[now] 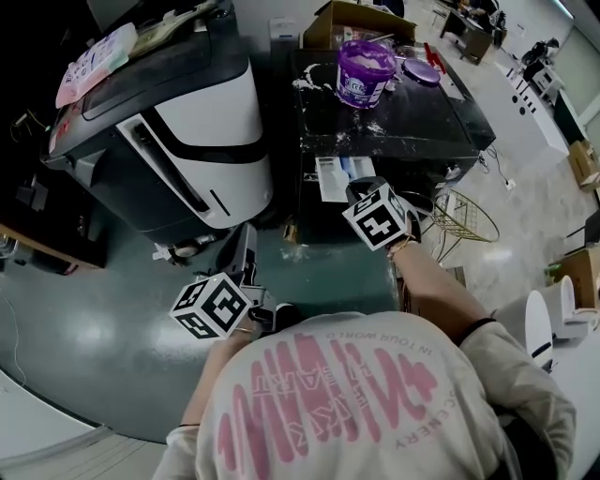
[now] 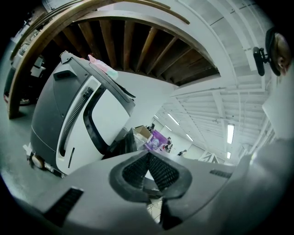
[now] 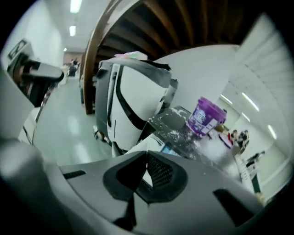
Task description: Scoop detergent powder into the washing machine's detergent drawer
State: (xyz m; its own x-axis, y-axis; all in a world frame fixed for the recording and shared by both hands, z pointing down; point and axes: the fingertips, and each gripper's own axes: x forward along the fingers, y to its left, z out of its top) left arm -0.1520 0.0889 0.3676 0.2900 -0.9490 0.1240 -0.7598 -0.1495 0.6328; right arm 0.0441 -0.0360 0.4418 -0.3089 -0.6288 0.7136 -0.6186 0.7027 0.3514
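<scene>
A purple detergent tub (image 1: 366, 73) stands open on the black washing machine top (image 1: 441, 122), which is dusted with spilled white powder. Its purple lid (image 1: 423, 71) lies beside it. My right gripper (image 1: 360, 188) hovers at the machine's front edge, over a white and blue panel (image 1: 334, 178). It is shut with nothing between its jaws (image 3: 147, 153), and the tub (image 3: 205, 115) sits ahead on its right. My left gripper (image 1: 246, 236) is lower and to the left, above the green floor. It looks shut and empty (image 2: 148, 155), with the tub (image 2: 157, 139) far ahead.
A large white and black appliance (image 1: 202, 122) stands left of the washing machine, with a pink and white packet (image 1: 94, 61) on top. A cardboard box (image 1: 361, 19) sits behind the tub. A gold wire rack (image 1: 469, 220) stands at the right.
</scene>
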